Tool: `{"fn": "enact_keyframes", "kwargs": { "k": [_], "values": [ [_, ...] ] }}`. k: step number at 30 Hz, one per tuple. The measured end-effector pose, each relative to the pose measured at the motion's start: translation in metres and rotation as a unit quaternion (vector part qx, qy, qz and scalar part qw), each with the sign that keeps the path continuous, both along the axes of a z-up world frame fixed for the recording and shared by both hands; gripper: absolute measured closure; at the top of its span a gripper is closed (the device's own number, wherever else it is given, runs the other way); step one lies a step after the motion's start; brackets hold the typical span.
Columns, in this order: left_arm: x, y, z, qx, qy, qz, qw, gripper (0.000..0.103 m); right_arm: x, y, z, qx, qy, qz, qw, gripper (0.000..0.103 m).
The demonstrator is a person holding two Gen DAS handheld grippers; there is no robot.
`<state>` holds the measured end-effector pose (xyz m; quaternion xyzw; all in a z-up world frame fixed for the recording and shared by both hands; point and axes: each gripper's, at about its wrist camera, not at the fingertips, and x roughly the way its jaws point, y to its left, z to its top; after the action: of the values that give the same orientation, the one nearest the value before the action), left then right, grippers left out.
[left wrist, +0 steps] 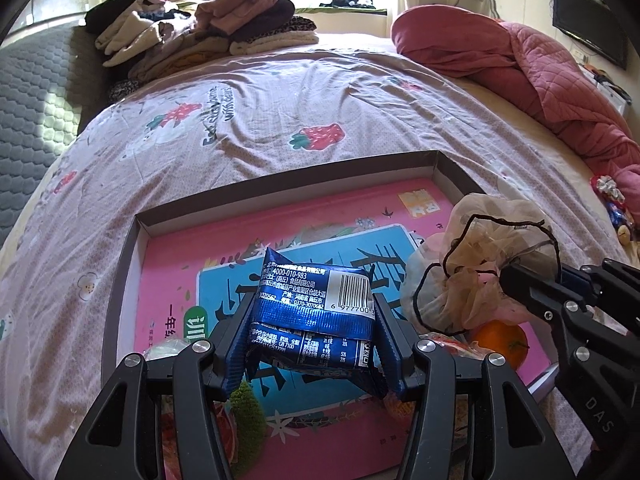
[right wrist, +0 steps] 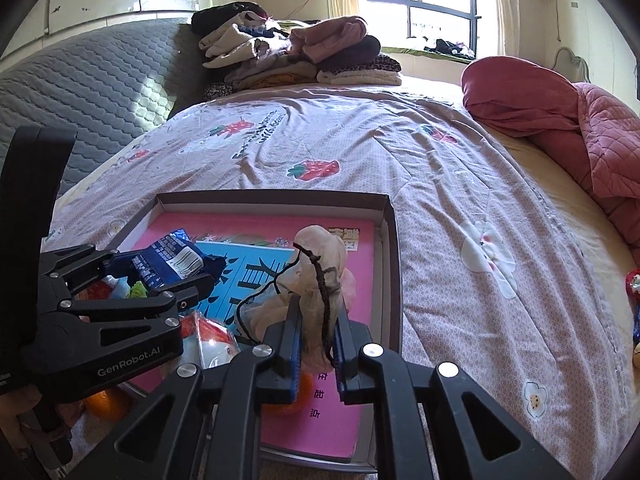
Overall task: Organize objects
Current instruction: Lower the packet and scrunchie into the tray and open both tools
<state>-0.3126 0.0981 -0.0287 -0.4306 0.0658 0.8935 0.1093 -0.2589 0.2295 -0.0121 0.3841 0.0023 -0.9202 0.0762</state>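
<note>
I was mid-carry over the shallow box [left wrist: 448, 172]; my left gripper [left wrist: 312, 332] pinched the blue snack packet [left wrist: 316, 304], my right gripper [right wrist: 316, 344] the beige scrunchie [right wrist: 320, 264] at three o'clock; next, lowering and releasing both inside.

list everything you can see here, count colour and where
shallow box: one, grey walls, on the bed
book: one, pink and blue, flat inside the box
snack packet: one, blue, held above the book
mesh pouch: one, pale pink with black cord, held above the book
orange: at least one, in the box's near part
bedsheet: one, lilac with strawberries, covering the bed
folded clothes: one pile, brown and beige, far left of bed
quilt: one, red, far right of bed
left gripper: black, shut on packet
right gripper: black, shut on pouch
</note>
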Motion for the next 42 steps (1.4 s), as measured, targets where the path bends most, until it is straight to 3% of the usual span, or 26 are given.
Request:
{"fn": "enact_keyframes", "kwargs": {
  "k": [22, 42],
  "values": [
    [0.019, -0.01, 0.018, 0.006, 0.007, 0.009, 0.9999, 0.039, 0.021, 0.016, 0.005, 0.031, -0.007, -0.036, 0.999, 0.074],
    [0.062, -0.01, 0.055, 0.026, 0.046, -0.003, 0.9986, 0.039, 0.059, 0.023, 0.02, 0.022, 0.011, -0.048, 0.999, 0.073]
  ]
}}
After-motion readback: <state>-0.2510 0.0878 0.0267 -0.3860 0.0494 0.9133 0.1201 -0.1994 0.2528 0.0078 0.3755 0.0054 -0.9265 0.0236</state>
